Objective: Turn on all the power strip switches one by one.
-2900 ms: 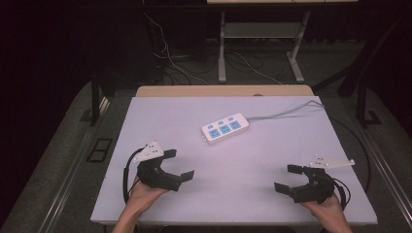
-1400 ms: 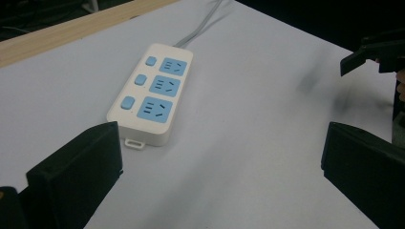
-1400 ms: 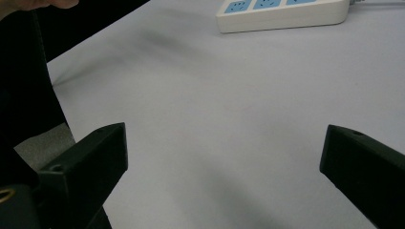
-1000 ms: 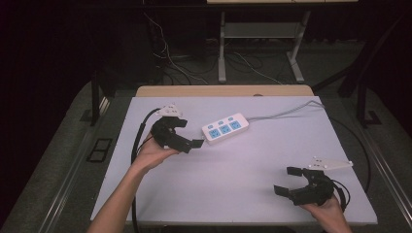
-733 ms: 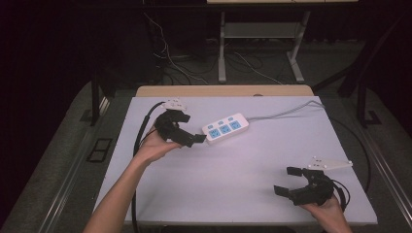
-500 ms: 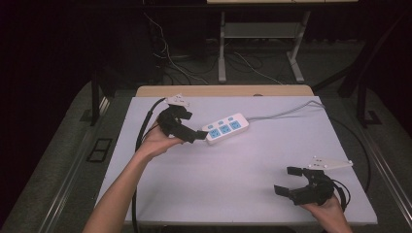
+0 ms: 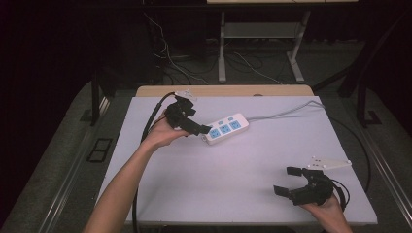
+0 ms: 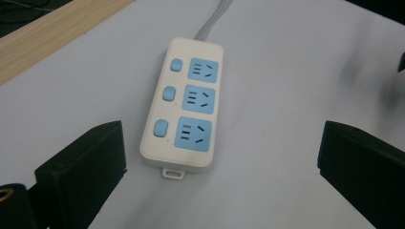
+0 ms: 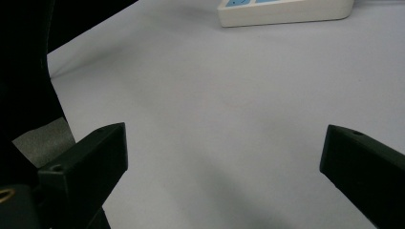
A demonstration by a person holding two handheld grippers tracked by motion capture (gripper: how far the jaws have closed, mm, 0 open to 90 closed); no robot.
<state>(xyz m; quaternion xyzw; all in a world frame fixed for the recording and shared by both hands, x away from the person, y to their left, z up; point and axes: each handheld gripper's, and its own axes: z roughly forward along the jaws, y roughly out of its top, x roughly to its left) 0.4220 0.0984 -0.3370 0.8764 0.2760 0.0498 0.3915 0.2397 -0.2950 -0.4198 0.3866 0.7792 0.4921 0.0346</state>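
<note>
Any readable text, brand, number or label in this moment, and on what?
None can be read. The power strip shows blue socket faces and blue buttons but no print that can be made out. The left gripper, right gripper and table carry no legible marking.

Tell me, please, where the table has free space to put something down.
Free: the wide middle between the white power strip with blue sockets and the right gripper, and the near left. Crowded: the far left, where the left gripper meets the strip.
</note>
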